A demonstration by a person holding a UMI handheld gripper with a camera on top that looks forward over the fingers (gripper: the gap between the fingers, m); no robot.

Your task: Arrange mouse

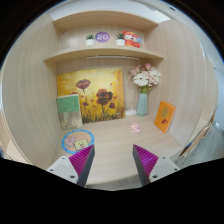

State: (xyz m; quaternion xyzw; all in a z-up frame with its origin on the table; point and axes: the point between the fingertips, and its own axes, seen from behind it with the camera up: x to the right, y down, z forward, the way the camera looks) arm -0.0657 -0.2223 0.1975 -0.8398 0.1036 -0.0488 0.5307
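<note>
A small pink-and-white object (135,128), possibly the mouse, lies on the pale wooden desk (115,145) well beyond my fingers, near the foot of the vase. A round blue-rimmed pad (77,141) with a cartoon print lies flat just ahead of my left finger. My gripper (114,165) is open above the desk's front part. Its magenta pads (83,162) stand wide apart with only bare desk between them.
A flower painting (92,96) leans on the back wall with a small green-framed picture (68,110) to its left. A blue vase of flowers (143,100) and an orange card (165,115) stand at the right. Two shelves (105,50) above carry small items.
</note>
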